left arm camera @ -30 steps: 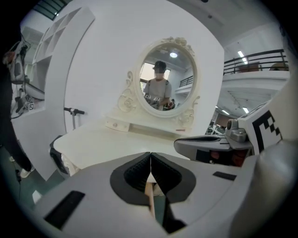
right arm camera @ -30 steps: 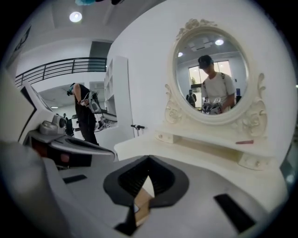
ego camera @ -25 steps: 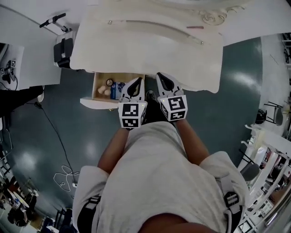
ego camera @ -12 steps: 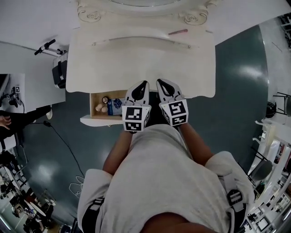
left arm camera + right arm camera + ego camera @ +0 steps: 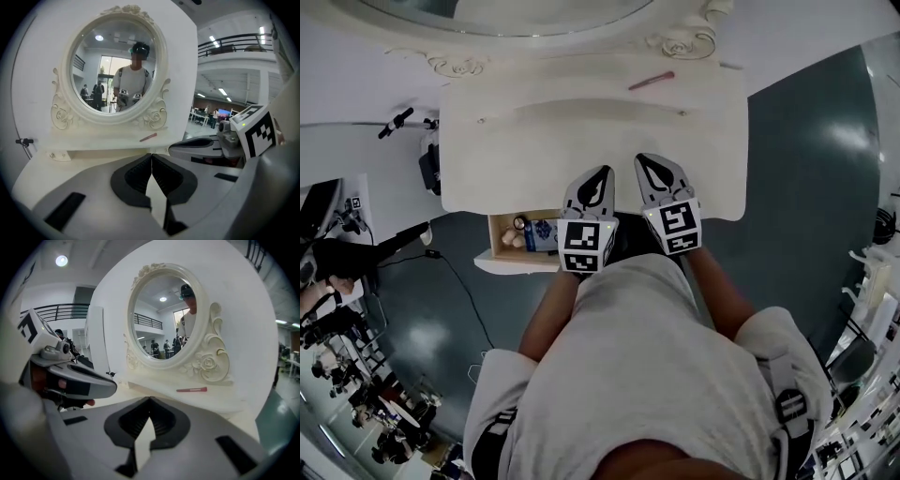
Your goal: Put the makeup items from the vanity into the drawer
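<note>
Dark blue-green floor (image 5: pixel 797 169) lies all around a cream-white vanity (image 5: pixel 581 141). Its round mirror (image 5: pixel 112 70) has curly flowers carved on the frame, and a person shows in the glass. On the left side, under the top, a small drawer (image 5: pixel 516 264) is pulled out. Inside it sit two pale round sponges (image 5: pixel 512 239), a blue box (image 5: pixel 546 234) and a little dark ring (image 5: pixel 518 223). The print on the blue box is too small to read.

One makeup item is on the vanity: a thin pink-red stick (image 5: pixel 652 81), like a pencil. It lies flat on the raised shelf at the back, just under the mirror, toward the right. Only bare tabletop lies between it and the claws.

The left gripper (image 5: pixel 602 171) and the right gripper (image 5: pixel 651 159) are side by side over the front part of the top, well apart from the stick. Both have their jaws pressed together with nothing in them. Each one carries a cube (image 5: pixel 581 246) with black and white squares.
</note>
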### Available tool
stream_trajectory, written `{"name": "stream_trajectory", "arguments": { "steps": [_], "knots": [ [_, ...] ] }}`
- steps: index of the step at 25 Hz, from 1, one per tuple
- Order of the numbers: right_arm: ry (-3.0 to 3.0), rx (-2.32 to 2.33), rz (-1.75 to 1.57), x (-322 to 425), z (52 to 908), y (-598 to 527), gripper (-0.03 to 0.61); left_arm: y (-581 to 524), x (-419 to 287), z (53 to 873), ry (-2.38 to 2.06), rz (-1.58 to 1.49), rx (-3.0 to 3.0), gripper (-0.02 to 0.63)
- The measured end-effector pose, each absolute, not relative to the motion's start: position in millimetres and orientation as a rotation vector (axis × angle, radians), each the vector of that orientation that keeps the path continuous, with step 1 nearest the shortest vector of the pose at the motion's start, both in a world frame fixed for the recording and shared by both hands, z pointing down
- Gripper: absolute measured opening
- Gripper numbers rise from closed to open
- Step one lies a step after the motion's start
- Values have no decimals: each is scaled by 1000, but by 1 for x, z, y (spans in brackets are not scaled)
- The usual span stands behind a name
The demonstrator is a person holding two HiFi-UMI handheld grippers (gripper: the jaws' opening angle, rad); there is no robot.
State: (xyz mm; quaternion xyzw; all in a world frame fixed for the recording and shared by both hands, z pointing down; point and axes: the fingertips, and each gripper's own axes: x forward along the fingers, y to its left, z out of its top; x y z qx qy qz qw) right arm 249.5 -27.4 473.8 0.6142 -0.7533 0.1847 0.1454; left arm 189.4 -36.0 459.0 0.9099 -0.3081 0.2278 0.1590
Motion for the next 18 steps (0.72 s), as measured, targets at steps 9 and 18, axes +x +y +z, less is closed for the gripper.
{"name": "stream_trajectory", "arguments": {
  "steps": [9, 18],
  "knots": [
    [-2190, 1775, 611, 300, 497, -47, 15, -73, 250, 480, -800, 859, 2650, 8],
    [-2161, 1789, 642, 342, 505, -58, 15, -115, 305, 502, -707, 1070, 2714, 8]
  ]
}}
